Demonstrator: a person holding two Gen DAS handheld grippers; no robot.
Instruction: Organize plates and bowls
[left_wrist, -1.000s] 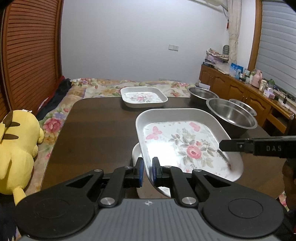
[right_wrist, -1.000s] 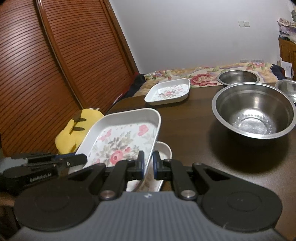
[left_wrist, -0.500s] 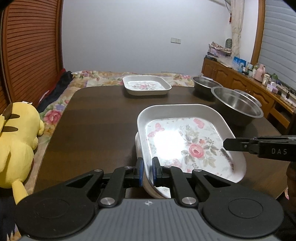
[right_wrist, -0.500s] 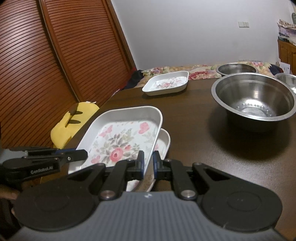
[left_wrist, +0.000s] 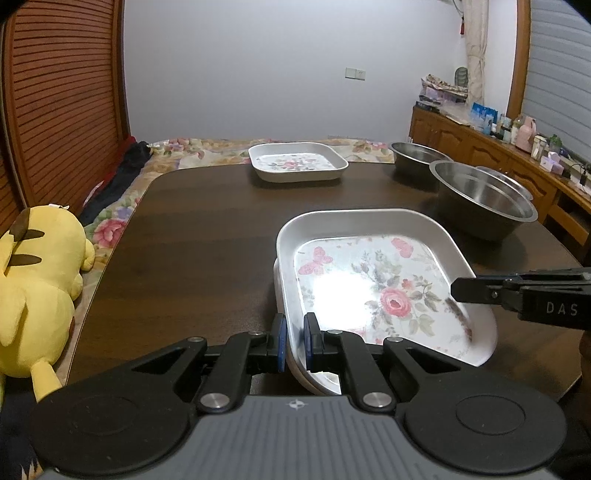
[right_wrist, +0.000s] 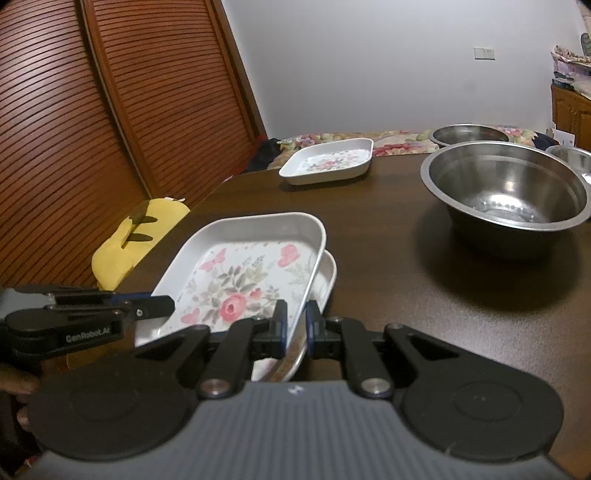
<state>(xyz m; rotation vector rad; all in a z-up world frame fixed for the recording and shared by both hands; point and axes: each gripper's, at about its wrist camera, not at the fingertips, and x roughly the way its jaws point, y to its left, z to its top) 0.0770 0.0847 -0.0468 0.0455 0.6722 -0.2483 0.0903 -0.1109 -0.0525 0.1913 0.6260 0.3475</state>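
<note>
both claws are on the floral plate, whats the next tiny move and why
Probably ease the floral plate straight down until it nests in the plate beneath. The left claw and right claw each pinch an opposite rim, and the plate sits just above and slightly askew of the lower one, so it looks not yet seated; let go afterwards.

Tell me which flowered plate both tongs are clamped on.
The top plate of the near stack, gripped by the left tongs and right tongs; the far plate sits alone, untouched.
</note>
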